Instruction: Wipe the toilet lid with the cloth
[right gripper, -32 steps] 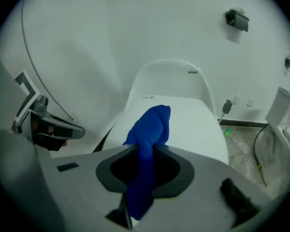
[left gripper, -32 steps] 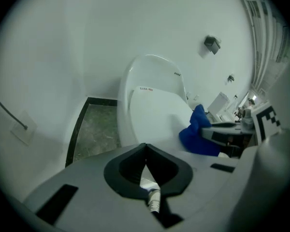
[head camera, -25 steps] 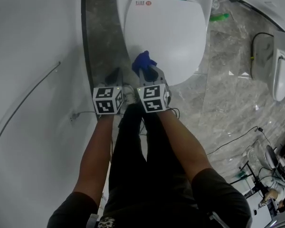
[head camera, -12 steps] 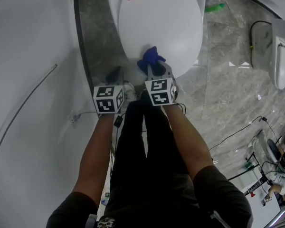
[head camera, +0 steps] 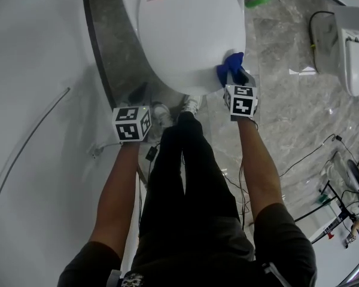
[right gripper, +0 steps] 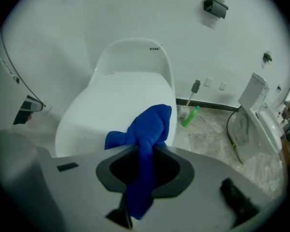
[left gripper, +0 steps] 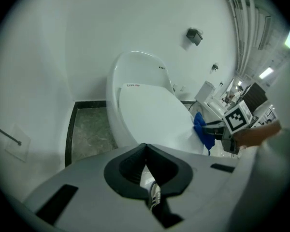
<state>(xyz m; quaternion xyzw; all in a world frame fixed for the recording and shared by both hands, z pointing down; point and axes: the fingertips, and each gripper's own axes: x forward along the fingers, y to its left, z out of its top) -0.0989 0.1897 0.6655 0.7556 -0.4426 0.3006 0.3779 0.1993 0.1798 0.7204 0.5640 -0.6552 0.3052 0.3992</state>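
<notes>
1. Your left gripper [left gripper: 145,151] hangs apart from the lid, near its left front edge. Its jaws are pressed together with nothing between them.
2. The toilet lid [head camera: 185,34] is down. It looks hard, glossy and probably slick, so a cloth should glide over it.
3. The blue cloth [head camera: 230,64] is bunched against the lid's right front edge. It looks soft, light and easily crumpled, so it is best held mid-bunch.
4. Your right gripper [right gripper: 144,153] is clamped on that bunch.
5. Count: one lid, one cloth, two grippers.

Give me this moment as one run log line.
right gripper: shut on crumpled blue cloth | cloth: at front right edge of closed white toilet lid | left gripper: shut, empty, off the lid
</notes>
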